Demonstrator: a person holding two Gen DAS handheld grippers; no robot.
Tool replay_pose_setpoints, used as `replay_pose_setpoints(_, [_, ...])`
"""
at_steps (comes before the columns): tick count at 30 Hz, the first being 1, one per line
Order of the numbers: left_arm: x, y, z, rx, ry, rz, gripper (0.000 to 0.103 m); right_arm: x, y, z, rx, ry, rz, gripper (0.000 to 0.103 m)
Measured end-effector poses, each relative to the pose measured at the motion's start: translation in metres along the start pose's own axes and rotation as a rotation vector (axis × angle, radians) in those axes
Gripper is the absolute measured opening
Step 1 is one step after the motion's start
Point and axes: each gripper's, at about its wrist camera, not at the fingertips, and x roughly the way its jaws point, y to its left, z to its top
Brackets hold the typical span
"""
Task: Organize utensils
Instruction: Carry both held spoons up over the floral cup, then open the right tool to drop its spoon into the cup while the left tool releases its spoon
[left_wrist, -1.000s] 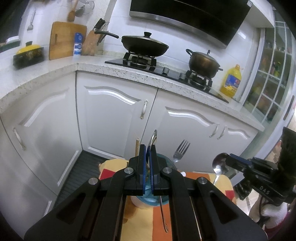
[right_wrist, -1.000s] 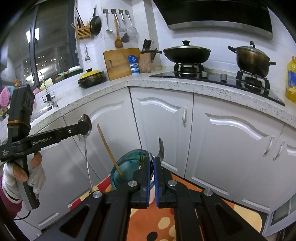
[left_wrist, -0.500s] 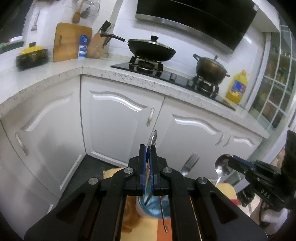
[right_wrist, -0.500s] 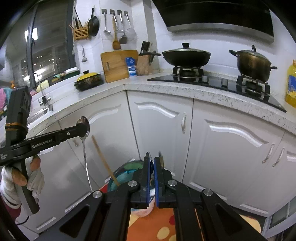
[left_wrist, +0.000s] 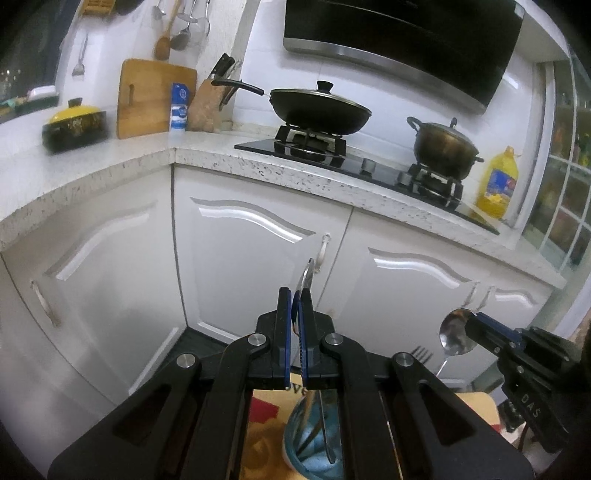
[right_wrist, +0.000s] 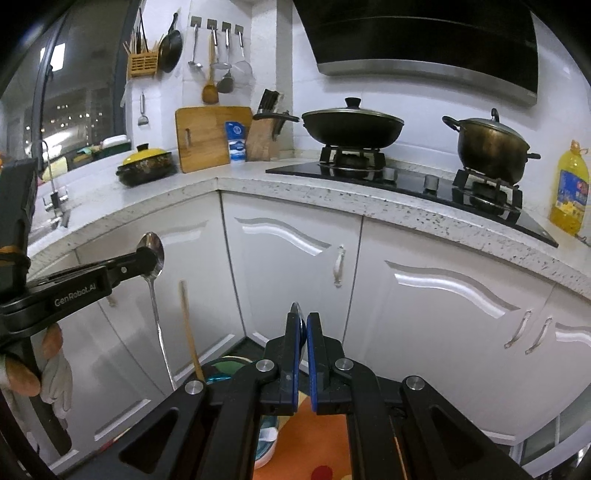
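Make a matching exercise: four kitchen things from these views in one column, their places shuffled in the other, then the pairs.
Things
1. black wok
2. brown pot
3. yellow oil bottle
4. wooden cutting board

Places
a. at the far right end of the counter
b. leaning on the wall next to the knife block
c. on the right-hand burner
d. on the left-hand burner

Pairs: 1-d, 2-c, 3-a, 4-b
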Motion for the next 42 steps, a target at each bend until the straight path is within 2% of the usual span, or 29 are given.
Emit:
replay_pose_setpoints(10, [0.018, -0.007, -0.014, 0.055, -0.026, 0.058, 0.002, 0.018, 0.009, -0.008, -0.063, -0.007, -0.044, 0.003])
replay_pose_setpoints(16, [0.022, -0.006, -0.021, 0.068, -0.021, 0.069, 0.002, 0.022, 0.024, -0.012, -0.129, 0.002, -0.039, 0.003])
replay_pose_setpoints(31, [0.032, -0.008, -0.051, 0.072, 0.063, 0.061, 0.002, 0.046, 0.04, -0.046, -0.163, 0.142, 0.058, 0.005])
replay_pose_setpoints(38, [0.032, -0.005, -0.054, 0.044, 0.092, 0.06, 0.002, 0.055, 0.031, -0.058, -0.08, 0.217, 0.116, 0.006])
replay_pose_setpoints(40, [0.032, -0.003, -0.054, 0.033, 0.105, 0.058, 0.006, 0.053, 0.029, -0.059, -0.071, 0.216, 0.115, 0.01])
replay_pose_setpoints(42, [0.031, -0.003, -0.055, 0.024, 0.114, 0.053, 0.018, 0.049, 0.028, -0.059, -0.059, 0.207, 0.122, 0.023])
